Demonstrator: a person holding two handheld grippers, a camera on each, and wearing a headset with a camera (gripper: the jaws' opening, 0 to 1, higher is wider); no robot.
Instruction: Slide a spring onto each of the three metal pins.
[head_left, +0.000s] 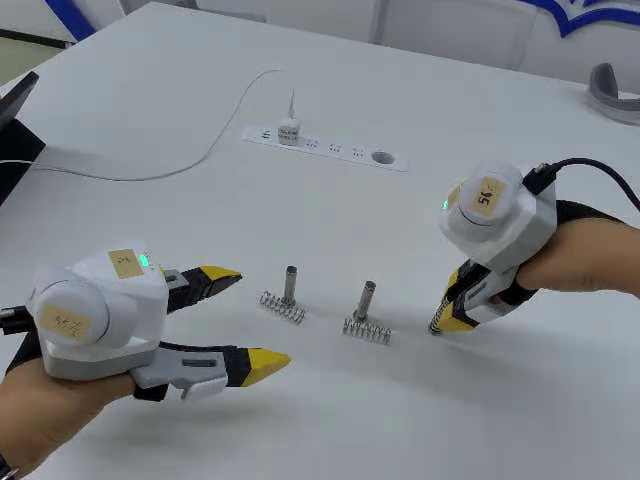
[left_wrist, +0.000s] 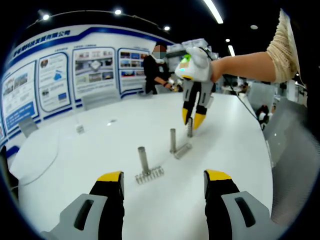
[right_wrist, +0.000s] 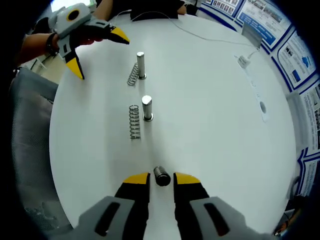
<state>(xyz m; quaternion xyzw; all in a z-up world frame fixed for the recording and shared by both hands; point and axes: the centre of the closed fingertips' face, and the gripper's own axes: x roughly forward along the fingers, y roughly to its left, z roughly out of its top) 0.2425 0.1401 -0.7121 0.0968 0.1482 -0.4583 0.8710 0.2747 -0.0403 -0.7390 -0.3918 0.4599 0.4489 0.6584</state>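
The third spring (head_left: 437, 318), right of centre in the head view, is pinched in the right gripper's (head_left: 448, 312) jaws, apparently over a pin (right_wrist: 161, 176). Keep it coaxial and lower it straight. The left gripper's (head_left: 260, 315) jaws are spread at lower left.

**White table: 3 pins, 2 loose springs, 1 power strip**

The white table (head_left: 150, 90) carries a power strip (head_left: 325, 146) at 12 o'clock, its cable (head_left: 200, 155) trailing toward 9 o'clock. Near the centre the left pin (head_left: 290, 283) stands upright, the 1st spring (head_left: 282, 306) lying at its 7 o'clock. The middle pin (head_left: 366, 300) has the 2nd spring (head_left: 367, 330) at its 6 o'clock. The 3rd pin (head_left: 438, 318), coils showing on it, stands at the middle pin's 3 o'clock.
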